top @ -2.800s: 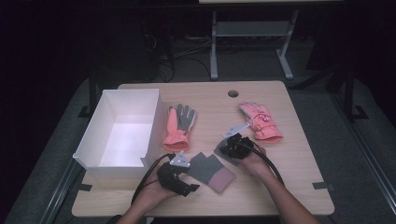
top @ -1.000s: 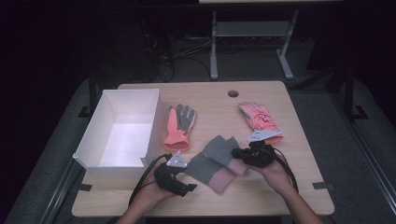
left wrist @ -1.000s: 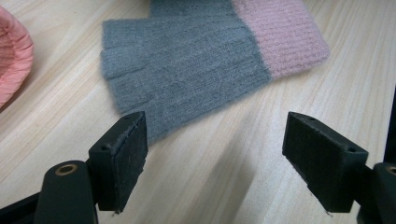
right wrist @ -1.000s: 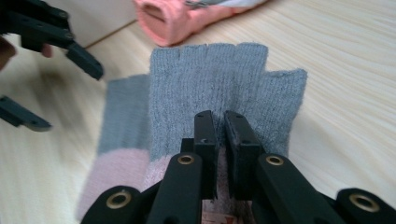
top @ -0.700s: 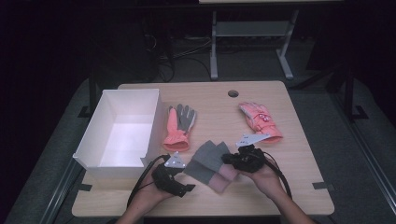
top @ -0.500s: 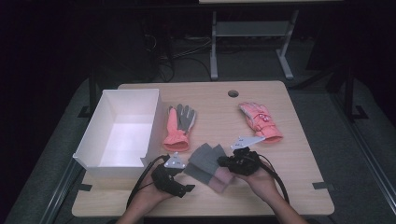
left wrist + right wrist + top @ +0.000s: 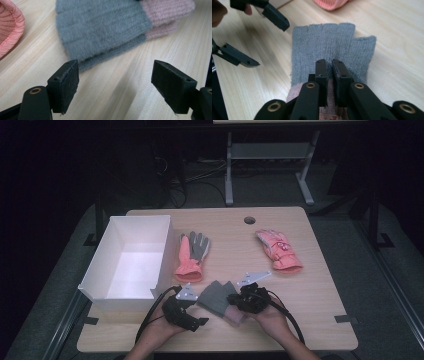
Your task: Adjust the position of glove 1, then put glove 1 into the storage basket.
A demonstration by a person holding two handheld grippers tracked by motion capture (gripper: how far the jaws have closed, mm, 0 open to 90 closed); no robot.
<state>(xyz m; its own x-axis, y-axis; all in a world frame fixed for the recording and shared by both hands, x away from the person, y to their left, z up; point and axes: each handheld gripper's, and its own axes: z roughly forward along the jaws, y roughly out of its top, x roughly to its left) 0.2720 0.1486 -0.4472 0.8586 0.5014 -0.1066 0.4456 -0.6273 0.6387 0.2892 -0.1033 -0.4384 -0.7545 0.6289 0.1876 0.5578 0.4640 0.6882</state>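
Pinching the grey knit fingerless glove (image 7: 329,53) near where its grey part meets the pink cuff, the right gripper (image 7: 329,65) has its jaws almost closed, a thin fold of fabric between them. In the high view the glove (image 7: 218,296) lies near the front edge of the table (image 7: 310,315), about midway along it, and the right gripper (image 7: 246,298) sits over its right half with the person's hand behind it, wrist coming up from the front edge.

The left gripper (image 7: 115,82) is spread wide and holds nothing; its jaws hover over bare wood just short of the glove's (image 7: 100,27) edge, not touching it. In the high view the left gripper (image 7: 186,312) lies low at the glove's left, angled toward it.

A second knit layer shows under the grey one; whether it is a separate glove I cannot tell. The cuff under the right gripper is mostly hidden. A salmon-and-grey glove (image 7: 192,255) lies beside the white box (image 7: 131,257) at the left edge, and a pink ski glove (image 7: 278,250) toward the right edge.
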